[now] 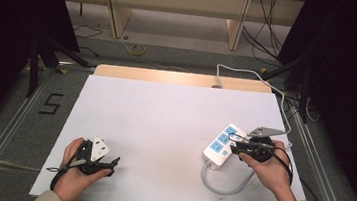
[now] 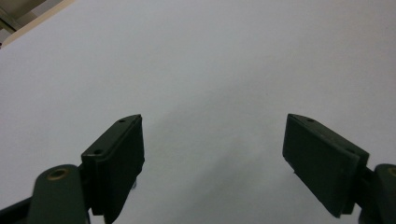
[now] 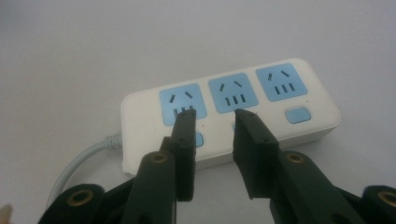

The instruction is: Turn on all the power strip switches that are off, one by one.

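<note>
A white power strip [image 1: 222,144] with three blue sockets lies on the right side of the white table sheet [image 1: 165,114]. My right gripper [image 1: 235,146] hovers over it from the right, held in a hand. In the right gripper view its jaws [image 3: 215,116] stand partly apart above the strip [image 3: 317,114], near the left and middle sockets, with nothing between them. My left gripper [image 1: 114,162] rests low at the front left, pointing right. Its jaws [image 2: 212,123] are wide apart over bare sheet.
The strip's grey cable [image 1: 217,186] loops toward the front edge, and it also appears at the left in the right gripper view [image 3: 84,158]. A white cord [image 1: 250,73] runs off the far right corner. Dark stands and floor cables surround the table.
</note>
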